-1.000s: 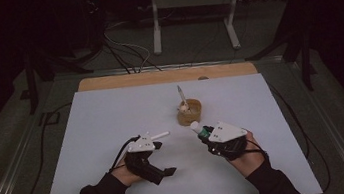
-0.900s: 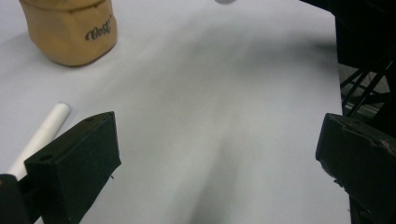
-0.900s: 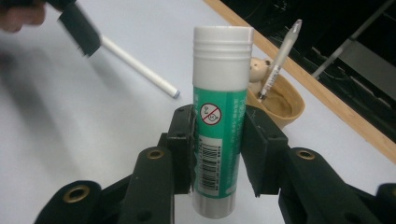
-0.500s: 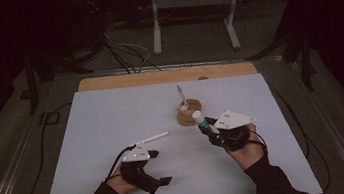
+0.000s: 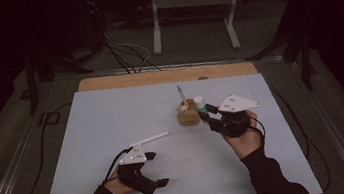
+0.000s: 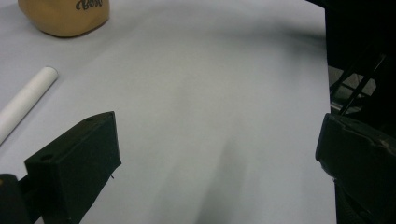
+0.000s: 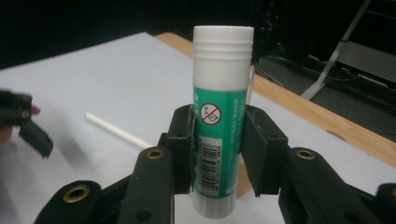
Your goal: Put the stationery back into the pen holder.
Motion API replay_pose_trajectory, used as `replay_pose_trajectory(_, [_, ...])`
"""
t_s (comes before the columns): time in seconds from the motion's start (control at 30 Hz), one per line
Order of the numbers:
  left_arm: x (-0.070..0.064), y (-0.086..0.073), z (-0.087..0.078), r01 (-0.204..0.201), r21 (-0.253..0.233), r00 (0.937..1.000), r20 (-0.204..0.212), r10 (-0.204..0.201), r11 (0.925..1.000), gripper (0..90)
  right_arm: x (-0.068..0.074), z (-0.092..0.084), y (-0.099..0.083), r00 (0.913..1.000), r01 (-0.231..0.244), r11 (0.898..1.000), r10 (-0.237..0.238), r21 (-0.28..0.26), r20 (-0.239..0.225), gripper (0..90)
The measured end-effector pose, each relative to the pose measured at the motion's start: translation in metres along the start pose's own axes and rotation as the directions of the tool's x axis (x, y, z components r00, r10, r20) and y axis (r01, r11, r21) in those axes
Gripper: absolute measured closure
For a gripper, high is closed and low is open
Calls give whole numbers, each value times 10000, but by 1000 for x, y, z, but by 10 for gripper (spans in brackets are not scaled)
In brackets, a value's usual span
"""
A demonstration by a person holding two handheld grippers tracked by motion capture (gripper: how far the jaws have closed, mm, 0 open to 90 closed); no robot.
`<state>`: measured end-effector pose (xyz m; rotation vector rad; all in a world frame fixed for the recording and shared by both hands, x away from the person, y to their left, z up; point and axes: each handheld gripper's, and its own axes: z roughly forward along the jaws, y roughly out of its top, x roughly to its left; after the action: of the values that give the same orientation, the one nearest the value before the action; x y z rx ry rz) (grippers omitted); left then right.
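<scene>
The right tongs point(image 7: 217, 154) are clamped on a green glue stick point(image 7: 220, 116) with a white cap, their two black pads pressing its barcode-printed body from either side. In the right gripper view the stick stands upright at the centre of the frame, cap uppermost and its white base hanging just below the pads. In the high view these tongs point(image 5: 208, 114) sit right of centre, with the glue stick point(image 5: 200, 104) poking out toward the upper left, just beside a small tan holder point(image 5: 188, 116). A thin pen-like thing point(image 5: 180, 95) stands upright in that holder. Whether the stick touches the holder cannot be told.

The left tongs point(image 6: 215, 163) stand wide open with nothing between the jaws, just the pale sheet covering the table point(image 6: 224, 84) beneath them. In the high view they point(image 5: 155, 170) lie in the lower left part of the frame, held by a hand in a dark sleeve, and point toward the right.

A white rod point(image 5: 149, 140) lies flat on the sheet just above the left tongs, slanting up to the right. It appears again at the left edge of the left gripper view point(image 6: 25, 100), and left of centre in the right gripper view point(image 7: 119, 131). The tan holder point(image 6: 65, 16) sits at the upper left of the left gripper view, well apart from the open jaws.

A wooden strip point(image 5: 167, 76) of the table shows along the far edge of the sheet.
</scene>
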<state>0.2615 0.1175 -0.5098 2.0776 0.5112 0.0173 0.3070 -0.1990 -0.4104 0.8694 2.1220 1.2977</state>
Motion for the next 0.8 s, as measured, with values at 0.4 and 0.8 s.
replay_pose_trajectory(0.4, [-1,-4,0,-25,-20,10000,16,25,10000,5,-13,7,7,9976,-659,9976,663,-196,198,665])
replay_pose_trajectory(0.8, [-1,-5,1,-104,-34,9999,-49,103,9999,5,-26,21,13,9925,-1099,9932,1117,-381,498,665])
